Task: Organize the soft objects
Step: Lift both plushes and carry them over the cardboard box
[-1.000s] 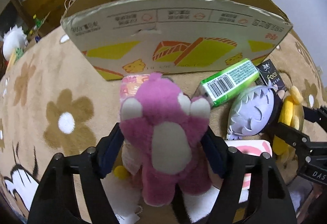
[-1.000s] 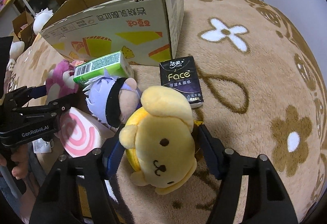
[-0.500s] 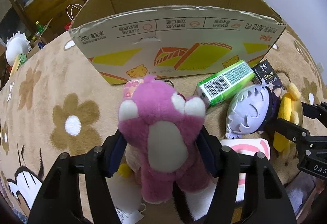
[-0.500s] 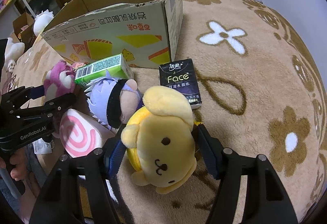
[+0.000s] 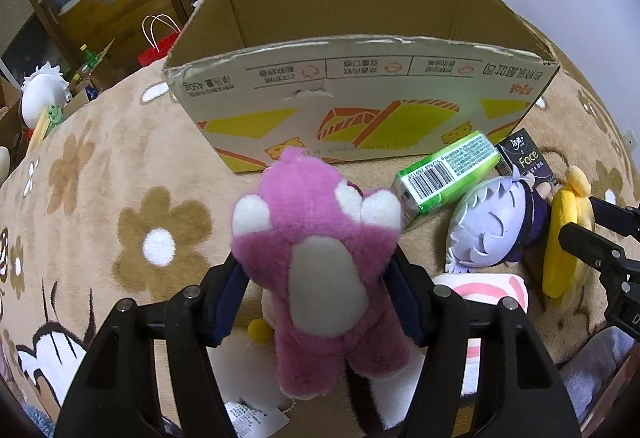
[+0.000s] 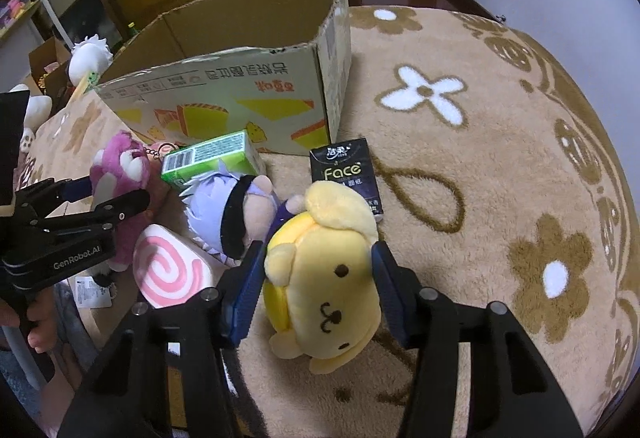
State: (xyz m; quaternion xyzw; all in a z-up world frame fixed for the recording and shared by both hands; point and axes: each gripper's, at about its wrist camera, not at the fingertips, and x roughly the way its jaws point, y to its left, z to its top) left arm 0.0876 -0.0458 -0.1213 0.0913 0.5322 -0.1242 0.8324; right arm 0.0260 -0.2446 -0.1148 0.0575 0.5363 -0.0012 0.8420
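My left gripper [image 5: 316, 278] is shut on a pink bear plush [image 5: 316, 238] and holds it above the rug, in front of the open cardboard box [image 5: 360, 90]. The right wrist view shows the same bear [image 6: 116, 166] at the left. The jaws of my right gripper [image 6: 316, 278] are closing on a yellow dog plush [image 6: 332, 270] that lies on the rug, and both blue pads touch its sides. A purple-haired doll [image 6: 224, 210] and a pink swirl cushion [image 6: 168, 270] lie between the two grippers.
A green tissue pack [image 5: 448, 170] and a black Face tissue pack [image 6: 348, 170] lie against the box front. The flowered brown rug [image 6: 480, 178] stretches to the right. A person's hand [image 6: 36, 322] shows at the lower left. Wooden furniture stands behind the box.
The pink bear has risen a little in my left gripper, and more of the box's inside shows. My right jaws have narrowed onto the yellow dog plush.
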